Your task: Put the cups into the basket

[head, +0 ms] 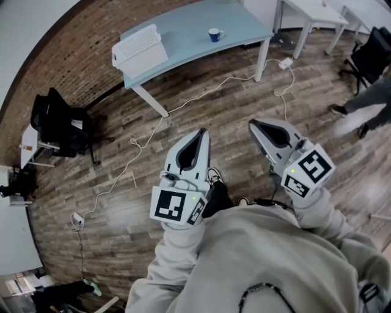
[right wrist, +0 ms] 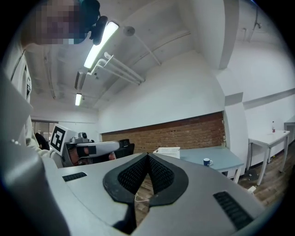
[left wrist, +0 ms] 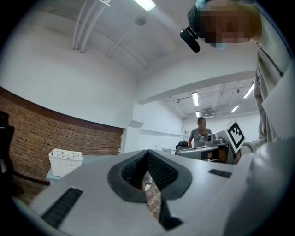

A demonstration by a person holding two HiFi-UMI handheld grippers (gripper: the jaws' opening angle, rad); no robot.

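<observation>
A blue cup (head: 214,35) stands on the light blue table (head: 195,43), far ahead of me. A white slatted basket (head: 139,50) sits at that table's left end. My left gripper (head: 201,132) and right gripper (head: 253,124) are held side by side over the wooden floor, well short of the table. Both point toward it, jaws together, nothing between them. The right gripper view shows its shut gripper (right wrist: 148,156), the cup (right wrist: 207,162) and the basket (right wrist: 168,152) beyond. The left gripper view shows its shut gripper (left wrist: 148,154) and the basket (left wrist: 66,161).
A white cable (head: 140,143) snakes across the floor from a power strip (head: 285,62) by the table leg. A black chair (head: 61,125) stands at the left. White tables (head: 311,15), another chair (head: 372,55) and a person's legs (head: 366,104) are at the right.
</observation>
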